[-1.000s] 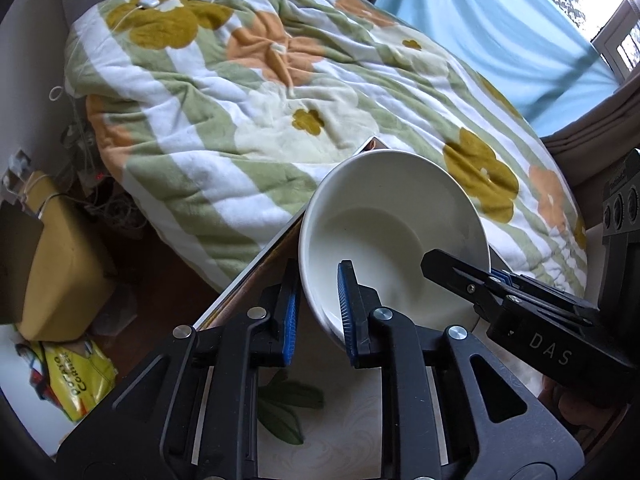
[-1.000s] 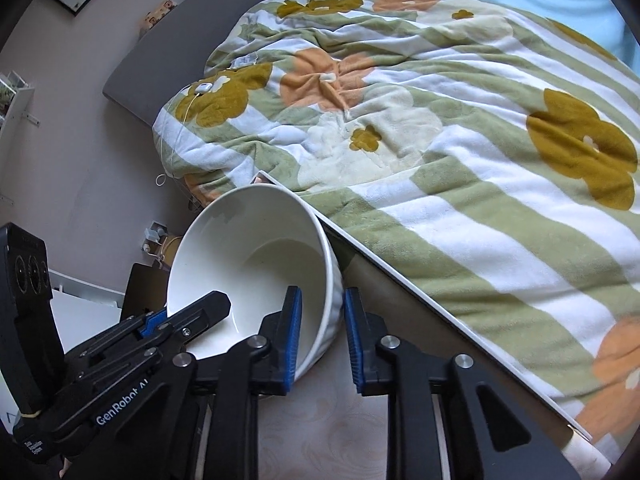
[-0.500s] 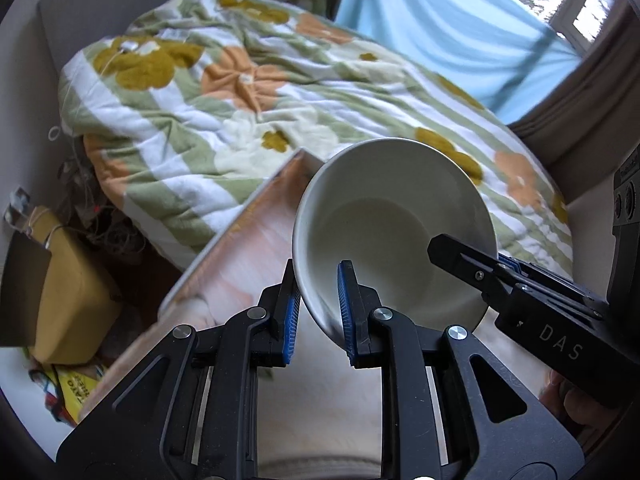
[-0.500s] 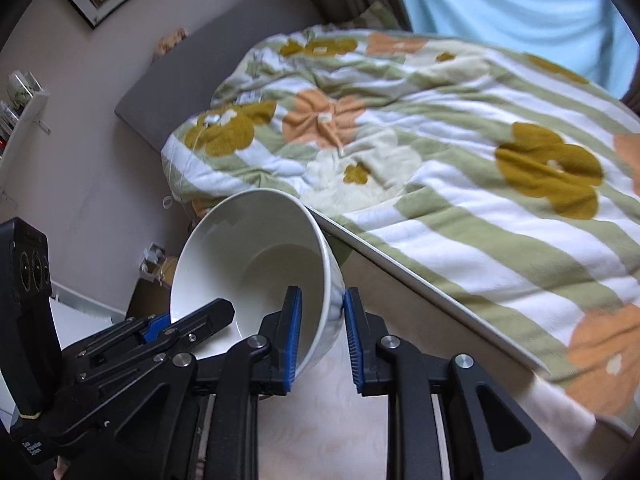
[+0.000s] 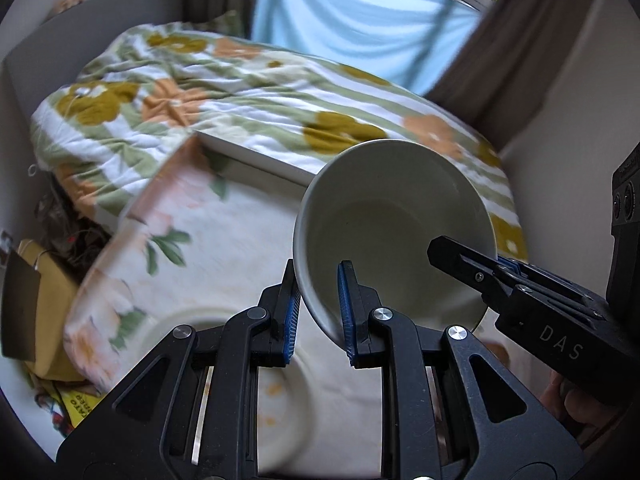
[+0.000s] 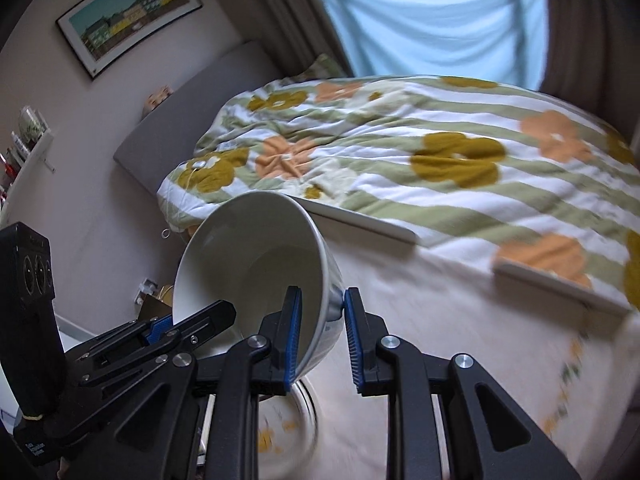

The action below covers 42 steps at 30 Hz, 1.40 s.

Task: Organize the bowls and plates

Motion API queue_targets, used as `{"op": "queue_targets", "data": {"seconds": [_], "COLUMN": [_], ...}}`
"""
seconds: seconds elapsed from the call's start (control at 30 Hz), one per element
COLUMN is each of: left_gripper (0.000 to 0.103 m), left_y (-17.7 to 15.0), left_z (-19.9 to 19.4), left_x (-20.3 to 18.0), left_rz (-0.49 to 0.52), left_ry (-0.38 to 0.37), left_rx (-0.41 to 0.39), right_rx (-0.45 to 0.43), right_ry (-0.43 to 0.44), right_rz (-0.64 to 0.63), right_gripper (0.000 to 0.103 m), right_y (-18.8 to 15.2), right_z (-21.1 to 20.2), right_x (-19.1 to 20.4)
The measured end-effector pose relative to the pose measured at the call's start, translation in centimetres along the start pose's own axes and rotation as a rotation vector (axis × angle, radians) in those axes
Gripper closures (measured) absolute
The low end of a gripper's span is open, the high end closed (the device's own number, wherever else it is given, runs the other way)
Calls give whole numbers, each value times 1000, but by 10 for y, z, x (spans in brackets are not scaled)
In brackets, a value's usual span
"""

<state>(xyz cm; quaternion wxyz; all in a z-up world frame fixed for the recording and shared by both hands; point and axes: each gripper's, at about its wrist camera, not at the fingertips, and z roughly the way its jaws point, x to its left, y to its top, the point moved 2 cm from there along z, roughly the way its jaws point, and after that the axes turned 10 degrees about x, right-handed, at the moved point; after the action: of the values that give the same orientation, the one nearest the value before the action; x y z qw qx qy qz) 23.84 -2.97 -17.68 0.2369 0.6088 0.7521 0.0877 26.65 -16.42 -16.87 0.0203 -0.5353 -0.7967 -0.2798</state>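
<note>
A: Starting at the left, what does the left wrist view show?

B: A floral tablecloth covers the table, with a blurred pale plate low down, partly behind the gripper body. The left gripper has its blue pads pinched on the near rim of the white bowl, one pad outside the wall and one inside.

A: And the bowl itself?

B: Tilted, its mouth facing the camera, held above the table. At its right rim the other tool reaches in, one finger inside the bowl.

A: What lies behind?

B: A bed with a striped, flowered duvet, and a blue curtain at the window.

A: Now the right wrist view.

B: The left tool comes in at lower left. The bowl sits left of centre, and the right gripper clamps its wall, the left pad inside, the right pad against the outside. Beneath it a blurred plate with yellow marks lies on the cloth.

A: On the wall?

B: A framed picture, upper left.
</note>
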Motion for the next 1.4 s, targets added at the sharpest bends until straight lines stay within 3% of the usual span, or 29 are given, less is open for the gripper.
{"op": "queue_targets", "data": {"seconds": [0.33, 0.57, 0.97, 1.4], "left_gripper": [87, 87, 87, 87], "left_y": [-72, -103, -115, -124], "left_z": [1, 33, 90, 113], "left_x": [-103, -153, -172, -182], "left_rz": [188, 313, 399, 491], "left_ry": [-103, -152, -91, 12], "left_rx": [104, 238, 366, 342], "right_rx": [-21, 0, 73, 112], "right_ry": [-97, -170, -207, -297], "right_rz": [190, 328, 423, 351], "right_gripper": [83, 83, 83, 83], "right_y": [-104, -156, -186, -194], "right_z": [-68, -77, -50, -32], "right_x": [-65, -106, -137, -143]}}
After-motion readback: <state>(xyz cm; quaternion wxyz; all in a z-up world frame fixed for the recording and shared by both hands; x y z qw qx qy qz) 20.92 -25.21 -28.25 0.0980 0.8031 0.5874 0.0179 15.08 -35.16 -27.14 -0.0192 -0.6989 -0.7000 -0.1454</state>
